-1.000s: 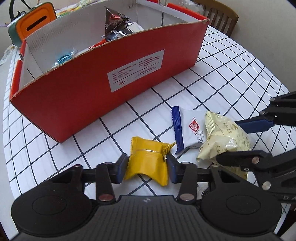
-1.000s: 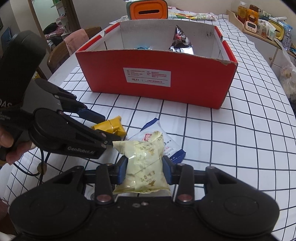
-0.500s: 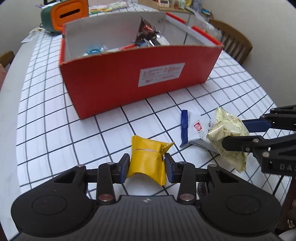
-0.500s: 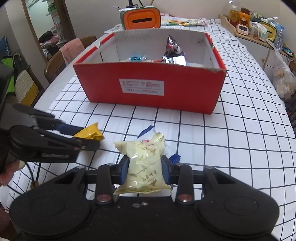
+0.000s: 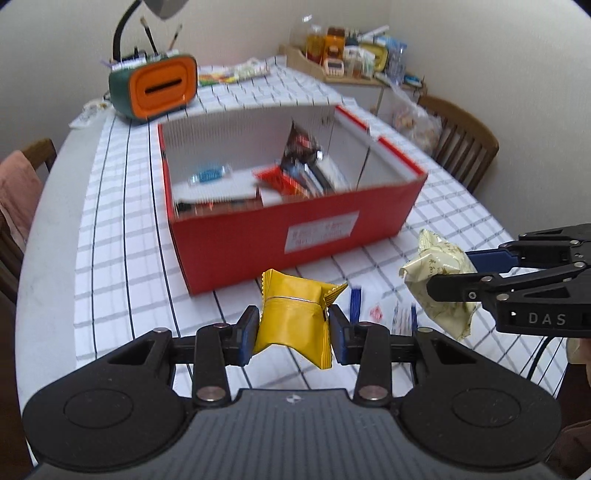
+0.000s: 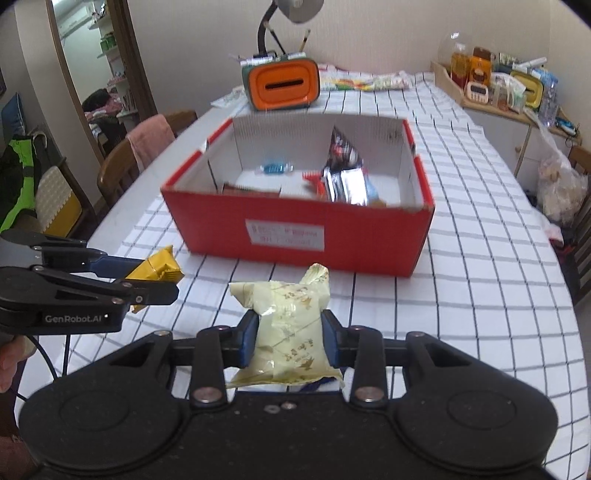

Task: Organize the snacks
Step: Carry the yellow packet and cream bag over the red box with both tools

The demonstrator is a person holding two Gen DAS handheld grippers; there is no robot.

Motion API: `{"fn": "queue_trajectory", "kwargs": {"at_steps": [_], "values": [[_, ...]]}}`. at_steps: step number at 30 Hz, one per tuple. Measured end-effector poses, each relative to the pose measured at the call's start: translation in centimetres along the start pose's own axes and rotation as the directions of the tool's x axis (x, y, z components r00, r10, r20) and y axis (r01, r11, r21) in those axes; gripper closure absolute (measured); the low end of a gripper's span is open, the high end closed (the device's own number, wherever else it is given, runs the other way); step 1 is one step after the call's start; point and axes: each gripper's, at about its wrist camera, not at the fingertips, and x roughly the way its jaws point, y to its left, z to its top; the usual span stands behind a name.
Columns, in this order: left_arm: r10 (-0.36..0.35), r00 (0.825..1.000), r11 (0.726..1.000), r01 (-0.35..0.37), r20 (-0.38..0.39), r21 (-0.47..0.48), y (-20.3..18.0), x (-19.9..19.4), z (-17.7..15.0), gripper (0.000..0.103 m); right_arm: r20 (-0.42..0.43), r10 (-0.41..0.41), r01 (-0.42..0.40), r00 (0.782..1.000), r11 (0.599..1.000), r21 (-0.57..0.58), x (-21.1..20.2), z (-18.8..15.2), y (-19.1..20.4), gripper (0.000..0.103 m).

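Jaws clamped on both sides, the left gripper (image 5: 291, 328) pinching a yellow packet (image 5: 295, 317) and the right gripper (image 6: 288, 343) a pale packet (image 6: 288, 332), each held clear of the checked tablecloth (image 6: 480, 295), likely bound for the red box (image 6: 299, 225).

orange radio (image 6: 283, 85), desk lamp (image 6: 291, 11), chairs (image 6: 122, 162).

The box (image 6: 295, 221) stands mid-tabletop, its top open. Bare cloth (image 6: 480, 295) lies toward the right edge. A radio (image 6: 282, 86) stands behind the box.
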Motion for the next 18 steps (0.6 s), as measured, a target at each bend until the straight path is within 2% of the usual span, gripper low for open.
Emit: {"fn": "queue_trajectory", "kwargs": {"at_steps": [10, 18], "values": [[0.03, 0.997, 0.999, -0.031, 0.075, 0.023, 0.0, -0.5, 4.8, 0.064, 0.087, -0.017, 0.015, 0.996, 1.0, 0.021, -0.1, 5.1, -2.2, 0.068], [0.065, 0.996, 0.998, -0.066, 0.057, 0.014, 1.0, 2.2, 8.7, 0.064, 0.082, -0.04, 0.038, 0.996, 0.999, 0.016, 2.7, 9.1, -4.0, 0.068]]}}
